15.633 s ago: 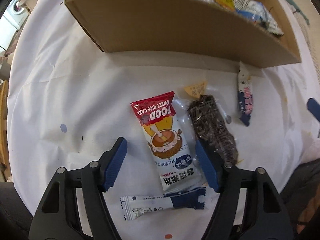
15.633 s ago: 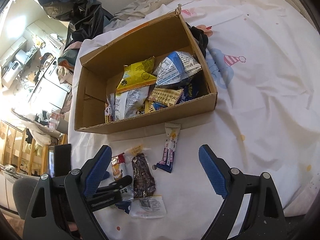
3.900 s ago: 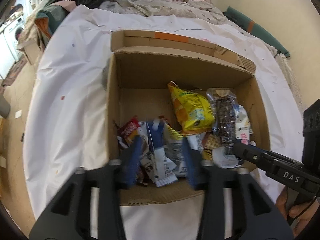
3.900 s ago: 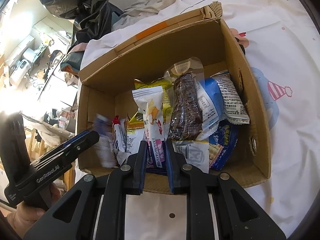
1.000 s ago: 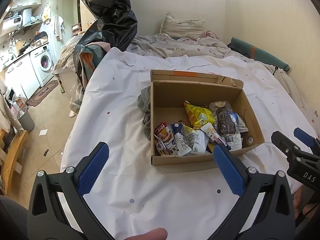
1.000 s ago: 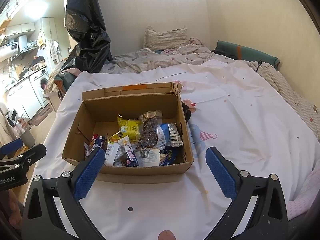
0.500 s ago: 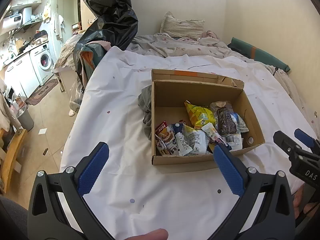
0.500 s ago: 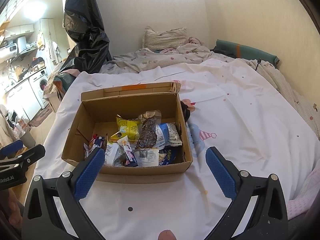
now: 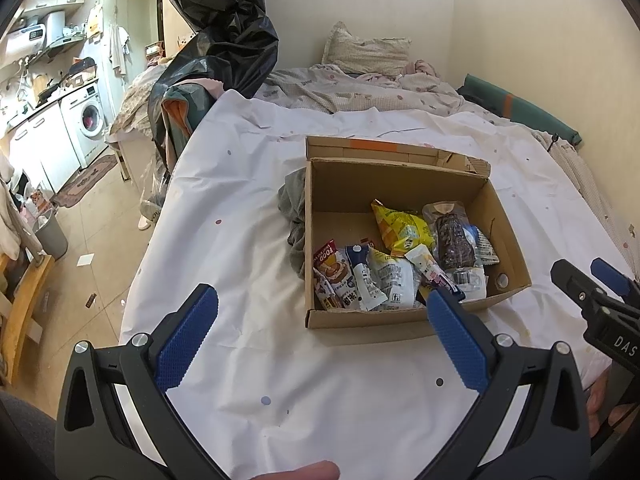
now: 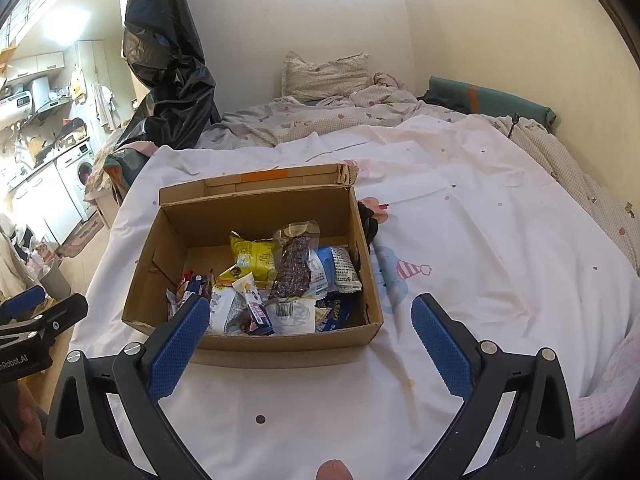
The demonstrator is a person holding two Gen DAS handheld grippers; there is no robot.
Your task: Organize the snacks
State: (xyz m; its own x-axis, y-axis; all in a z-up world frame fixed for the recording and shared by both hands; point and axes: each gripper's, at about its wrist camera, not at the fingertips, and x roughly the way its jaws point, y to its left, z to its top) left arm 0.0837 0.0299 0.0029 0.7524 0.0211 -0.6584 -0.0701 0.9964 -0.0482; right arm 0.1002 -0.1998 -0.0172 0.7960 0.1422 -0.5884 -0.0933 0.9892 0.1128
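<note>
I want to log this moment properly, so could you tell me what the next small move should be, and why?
Probably none beyond lowering both grippers to rest. The snacks all lie inside the cardboard box, and no packet shows on the white sheet around it. The left gripper and the right gripper hang before the box, jaws open and empty.

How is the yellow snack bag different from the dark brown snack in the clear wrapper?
The yellow bag is bright and you can't see inside; the dark snack shows through its clear wrapper. The yellow bag looks puffy and wide; the dark snack is long and narrow. The yellow bag lies nearer the middle of the box; the dark snack lies nearer its right wall. Both rest on other snacks.
</note>
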